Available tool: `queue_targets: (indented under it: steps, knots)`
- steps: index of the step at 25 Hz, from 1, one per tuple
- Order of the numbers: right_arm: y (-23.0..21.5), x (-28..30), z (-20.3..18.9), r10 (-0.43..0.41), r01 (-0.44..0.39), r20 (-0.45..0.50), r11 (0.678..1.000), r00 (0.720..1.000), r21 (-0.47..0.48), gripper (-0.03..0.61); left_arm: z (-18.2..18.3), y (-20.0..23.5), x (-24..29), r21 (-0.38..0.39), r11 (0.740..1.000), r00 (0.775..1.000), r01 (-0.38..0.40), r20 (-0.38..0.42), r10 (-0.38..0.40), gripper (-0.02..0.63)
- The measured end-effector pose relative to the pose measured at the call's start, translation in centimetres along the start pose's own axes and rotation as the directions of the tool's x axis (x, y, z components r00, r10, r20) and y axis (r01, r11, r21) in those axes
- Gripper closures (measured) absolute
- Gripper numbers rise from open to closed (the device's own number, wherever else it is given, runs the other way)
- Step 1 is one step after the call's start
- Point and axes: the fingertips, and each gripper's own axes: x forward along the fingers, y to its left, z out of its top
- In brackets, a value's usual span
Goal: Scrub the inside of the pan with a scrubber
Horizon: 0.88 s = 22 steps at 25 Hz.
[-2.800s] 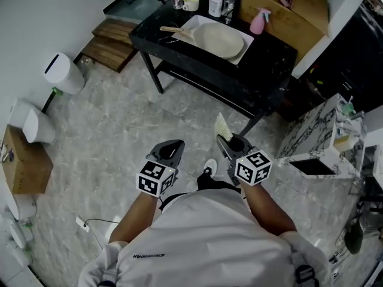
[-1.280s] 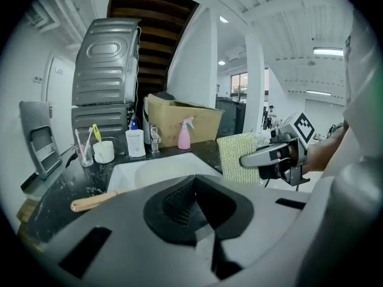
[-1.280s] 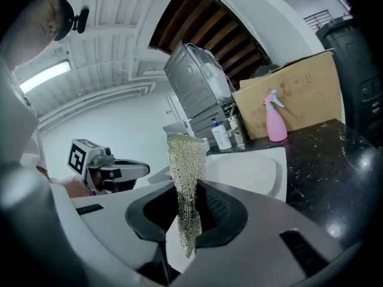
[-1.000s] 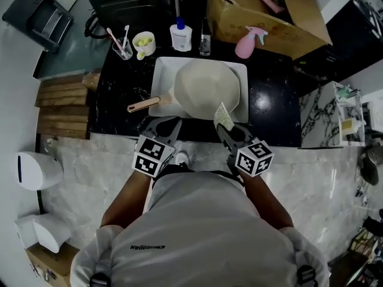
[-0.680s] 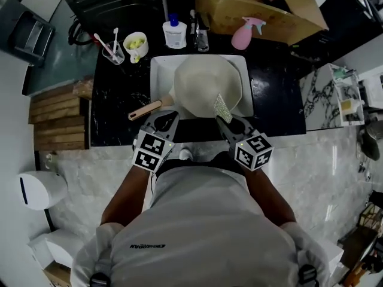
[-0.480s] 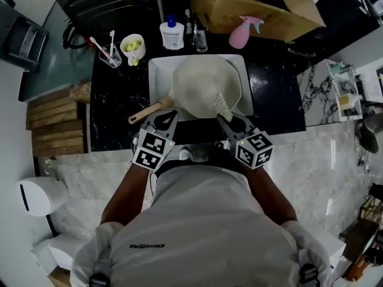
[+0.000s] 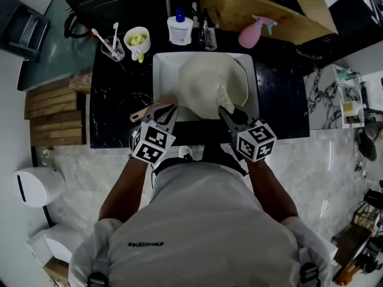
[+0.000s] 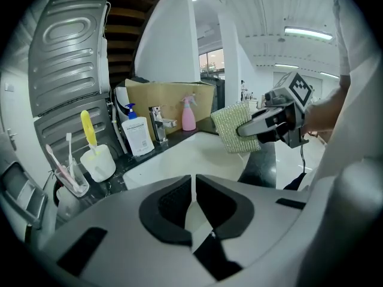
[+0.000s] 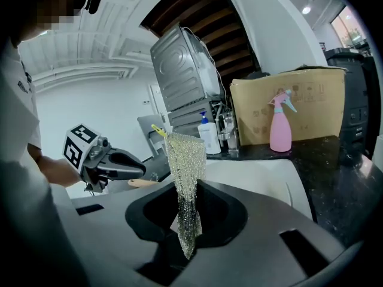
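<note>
A cream pan [image 7: 209,82] lies in the white sink [image 7: 160,70]; its wooden handle [image 7: 145,112] points to the front left. My left gripper [image 7: 169,107] is shut and empty, hovering over the sink's front edge just right of the handle. In its own view the jaws [image 8: 193,201] meet with nothing between them. My right gripper [image 7: 223,110] is shut on a glittery mesh scrubber [image 7: 225,98], which stands up over the pan's near rim. The right gripper view has the scrubber [image 9: 184,172] clamped upright between its jaws [image 9: 188,223], with the left gripper [image 9: 116,164] to the left.
On the black counter [image 7: 114,100] behind the sink stand a soap bottle [image 7: 179,27], a faucet [image 8: 158,121], a pink spray bottle [image 7: 254,33], a mug [image 7: 137,40] and a glass with toothbrushes [image 7: 110,45]. A cardboard box [image 7: 269,5] sits at the back right.
The person has walked up to the counter, so the sink and pan now lie right under both grippers. The right gripper still holds the scrubber; the left stays shut.
</note>
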Motion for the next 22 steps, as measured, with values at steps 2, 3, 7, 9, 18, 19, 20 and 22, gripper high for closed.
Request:
queue_targets:
  steps: [2, 3, 7, 9, 18, 19, 20, 22]
  knots:
    - [-0.3, 1.1, 0.3, 0.010, -0.010, -0.003, 1.000, 1.000, -0.005, 0.505, -0.4, 0.6, 0.2, 0.006, 1.000, 1.000, -0.007, -0.017, 0.007, 0.597]
    - [-0.5, 1.7, 0.4, 0.016, -0.016, -0.007, 1.000, 1.000, -0.011, 0.506, -0.5, 0.8, 0.4, 0.013, 1.000, 1.000, -0.011, -0.027, 0.012, 0.597]
    - [-0.9, 3.7, 0.8, 0.035, -0.037, -0.031, 0.998, 0.999, -0.054, 0.505, -1.2, 1.6, 1.3, 0.045, 0.999, 0.997, -0.015, -0.077, 0.019, 0.595]
    - [-1.2, 4.6, 0.7, 0.040, -0.044, -0.050, 0.995, 0.998, -0.085, 0.505, -1.8, 2.0, 1.8, 0.054, 0.999, 0.994, -0.009, -0.110, 0.015, 0.580]
    - [-5.4, 8.5, 0.1, 0.020, -0.045, -0.131, 0.982, 0.991, -0.184, 0.505, -4.5, 3.8, 4.7, 0.046, 0.995, 0.950, 0.085, -0.305, -0.067, 0.442]
    - [-6.0, 9.0, -0.1, 0.016, -0.043, -0.143, 0.981, 0.990, -0.188, 0.505, -5.0, 3.8, 4.9, 0.053, 0.993, 0.939, 0.107, -0.333, -0.083, 0.436]
    - [-6.6, 9.6, -0.2, 0.012, -0.041, -0.152, 0.981, 0.988, -0.188, 0.505, -5.3, 3.7, 5.1, 0.055, 0.991, 0.929, 0.126, -0.357, -0.098, 0.431]
    - [-7.7, 10.5, -0.4, 0.002, -0.033, -0.167, 0.982, 0.986, -0.184, 0.505, -6.1, 3.5, 5.4, 0.048, 0.986, 0.910, 0.158, -0.394, -0.126, 0.423]
